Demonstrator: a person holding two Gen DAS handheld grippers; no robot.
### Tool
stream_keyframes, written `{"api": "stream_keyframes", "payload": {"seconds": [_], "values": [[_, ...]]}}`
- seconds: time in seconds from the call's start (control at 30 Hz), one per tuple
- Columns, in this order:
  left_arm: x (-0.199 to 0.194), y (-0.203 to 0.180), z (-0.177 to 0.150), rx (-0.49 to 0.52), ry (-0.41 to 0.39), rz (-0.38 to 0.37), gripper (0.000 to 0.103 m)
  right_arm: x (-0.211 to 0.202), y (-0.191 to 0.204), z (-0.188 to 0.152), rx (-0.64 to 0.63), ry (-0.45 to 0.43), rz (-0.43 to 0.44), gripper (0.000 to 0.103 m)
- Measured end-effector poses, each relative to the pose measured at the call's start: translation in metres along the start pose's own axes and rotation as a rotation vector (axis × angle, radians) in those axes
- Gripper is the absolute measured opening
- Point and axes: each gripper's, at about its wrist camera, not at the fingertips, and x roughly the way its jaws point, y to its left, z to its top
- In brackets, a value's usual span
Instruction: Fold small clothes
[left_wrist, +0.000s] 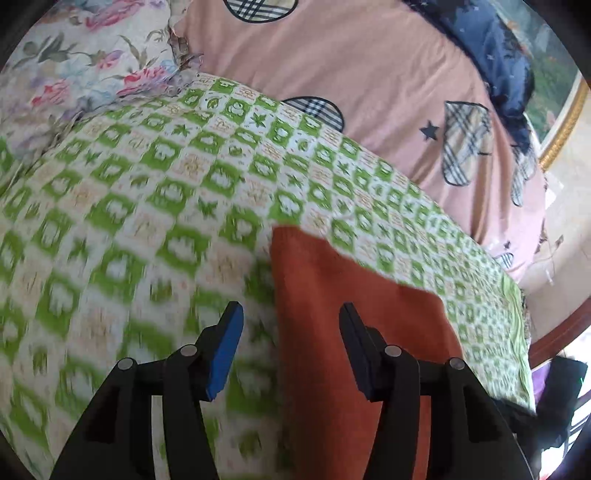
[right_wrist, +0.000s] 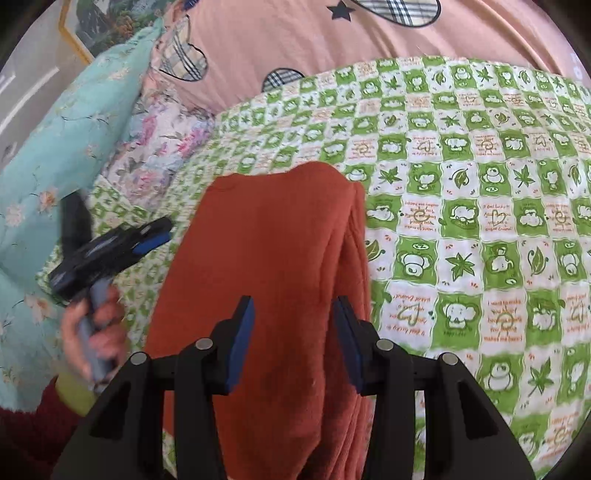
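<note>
Folds stacked, the rust-red garment (right_wrist: 273, 258) lies on the green checked quilt (right_wrist: 480, 184), so your left hand-held gripper (left_wrist: 291, 314) and right hand-held gripper (right_wrist: 295, 310) hover open, gripping nothing.

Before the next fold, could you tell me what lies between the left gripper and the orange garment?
Only bare green checked blanket separates left gripper from orange garment, shown in the right wrist view.
</note>
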Motion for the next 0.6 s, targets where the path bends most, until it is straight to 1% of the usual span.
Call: {"api": "stream_keyframes", "payload": {"seconds": [0.03, 0.07, 0.13, 0.17, 0.27, 0.33, 0.4, 0.47, 0.53, 0.6], "values": [[-0.008, -0.001, -0.013, -0.001, 0.006, -0.01, 0.056, 0.009, -0.003, 0.002, 0.008, 0.021, -0.013, 0.046], [-0.014, -0.003, -0.026, -0.001, 0.015, -0.017, 0.056, 0.015, -0.006, 0.002, 0.02, 0.037, -0.023, 0.042], [-0.022, -0.009, -0.05, 0.011, 0.037, -0.014, 0.056, 0.025, -0.011, 0.004, 0.042, 0.06, 0.005, 0.014], [-0.023, -0.012, -0.057, 0.019, 0.046, -0.012, 0.056, 0.022, -0.011, 0.006, 0.053, 0.051, 0.019, 0.01], [-0.024, -0.023, -0.074, 0.072, 0.089, 0.027, 0.056, -0.014, 0.0, 0.013, 0.033, -0.068, 0.084, 0.01], [-0.025, -0.03, -0.082, 0.101, 0.103, 0.045, 0.056, -0.032, 0.004, 0.011, 0.01, -0.11, 0.054, 0.01], [-0.028, -0.034, -0.088, 0.111, 0.109, 0.036, 0.056, -0.027, -0.007, 0.005, 0.026, -0.088, 0.025, 0.01], [-0.026, -0.04, -0.092, 0.129, 0.117, 0.038, 0.057, -0.004, -0.028, -0.004, 0.084, -0.031, -0.01, 0.01], [-0.019, -0.044, -0.098, 0.161, 0.126, 0.066, 0.058, 0.021, -0.047, -0.015, 0.13, 0.011, -0.029, 0.01], [-0.01, -0.044, -0.104, 0.167, 0.143, 0.078, 0.059, 0.026, -0.054, -0.018, 0.164, -0.01, -0.007, 0.01]]}}
